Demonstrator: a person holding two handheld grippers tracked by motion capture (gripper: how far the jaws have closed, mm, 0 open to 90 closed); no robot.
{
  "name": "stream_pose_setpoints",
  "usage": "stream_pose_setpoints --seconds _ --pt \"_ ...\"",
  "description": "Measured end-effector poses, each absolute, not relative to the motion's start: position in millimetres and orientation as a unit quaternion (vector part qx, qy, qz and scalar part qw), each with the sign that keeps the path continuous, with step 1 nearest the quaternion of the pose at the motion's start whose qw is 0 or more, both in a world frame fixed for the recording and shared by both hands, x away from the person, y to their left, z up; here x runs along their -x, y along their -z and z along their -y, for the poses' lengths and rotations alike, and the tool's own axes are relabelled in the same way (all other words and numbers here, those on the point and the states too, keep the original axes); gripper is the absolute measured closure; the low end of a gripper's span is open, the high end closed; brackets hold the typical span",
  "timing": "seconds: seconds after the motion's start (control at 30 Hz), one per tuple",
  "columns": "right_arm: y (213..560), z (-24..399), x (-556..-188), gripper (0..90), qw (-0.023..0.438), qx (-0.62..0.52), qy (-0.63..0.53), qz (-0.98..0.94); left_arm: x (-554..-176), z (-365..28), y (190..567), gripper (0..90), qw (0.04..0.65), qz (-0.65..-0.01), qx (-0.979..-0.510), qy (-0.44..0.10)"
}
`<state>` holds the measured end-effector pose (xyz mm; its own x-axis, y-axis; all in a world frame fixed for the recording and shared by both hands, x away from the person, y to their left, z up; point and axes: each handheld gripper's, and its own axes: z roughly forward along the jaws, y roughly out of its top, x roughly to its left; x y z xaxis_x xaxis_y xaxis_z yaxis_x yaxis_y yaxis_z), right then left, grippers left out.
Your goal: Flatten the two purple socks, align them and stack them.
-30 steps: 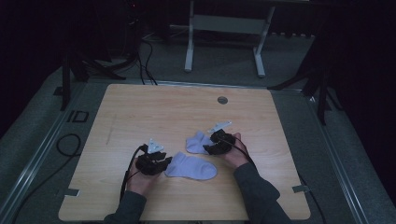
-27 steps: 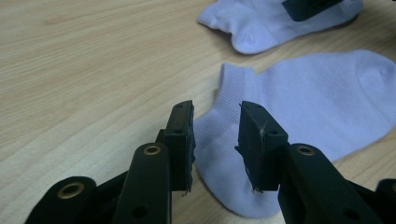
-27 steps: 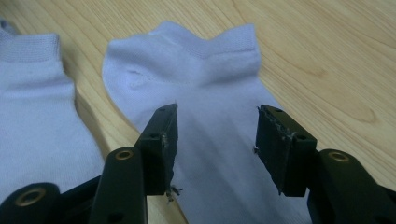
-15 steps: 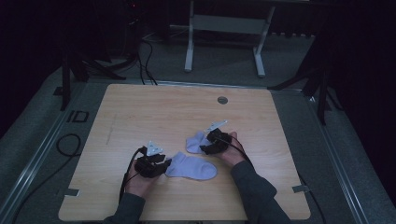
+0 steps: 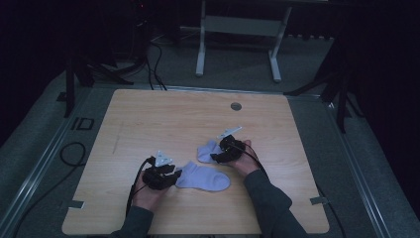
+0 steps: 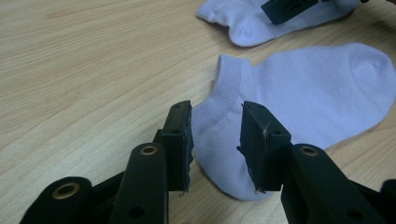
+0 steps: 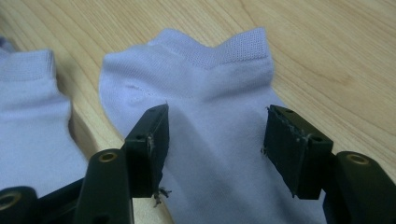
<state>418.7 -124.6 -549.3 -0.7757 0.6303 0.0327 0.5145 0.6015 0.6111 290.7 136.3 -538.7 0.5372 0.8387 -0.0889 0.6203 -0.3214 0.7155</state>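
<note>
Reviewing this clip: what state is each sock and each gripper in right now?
Near sock: flat on table, cuff end between left jaws, not pinched.
Far sock: flat, under right jaws, not pinched.
Left gripper: open.
Right gripper: open, jaws just been opening.

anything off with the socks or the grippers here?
Minor wear only: the right gripper has frayed pads, threads hanging off the lower edge. Both socks, near sock and far sock, lie flat and intact on the table.
</note>
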Motion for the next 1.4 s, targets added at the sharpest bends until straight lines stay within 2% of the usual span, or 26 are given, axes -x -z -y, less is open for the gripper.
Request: stream_pose_setpoints --seconds 0.33,0.53,0.7,0.9,0.93,1.17,1.4 --pt "550 123 -417 43.5 0.110 -0.313 -0.302 -0.894 -289 -139 538 62.7 0.358 -0.459 -0.799 -0.149" --pt "549 125 -417 50.7 0.114 -0.317 -0.304 -0.891 -289 -141 538 62.6 0.359 -0.463 -0.796 -0.148" --pt "549 126 -415 61.6 0.116 -0.318 -0.305 -0.890 -289 -141 538 62.6 0.359 -0.462 -0.797 -0.148" --pt "549 127 -413 77.3 0.118 -0.317 -0.309 -0.889 -289 -140 538 62.6 0.360 -0.463 -0.796 -0.147" --pt "549 128 -413 82.2 0.116 -0.319 -0.311 -0.888 -289 -140 538 62.6 0.360 -0.463 -0.796 -0.147" --pt "550 131 -414 85.3 0.102 -0.331 -0.320 -0.882 -287 -141 539 62.6 0.360 -0.464 -0.796 -0.147" --pt "544 134 -408 85.4 0.110 -0.335 -0.327 -0.877 -287 -144 538 62.6 0.359 -0.464 -0.796 -0.149"
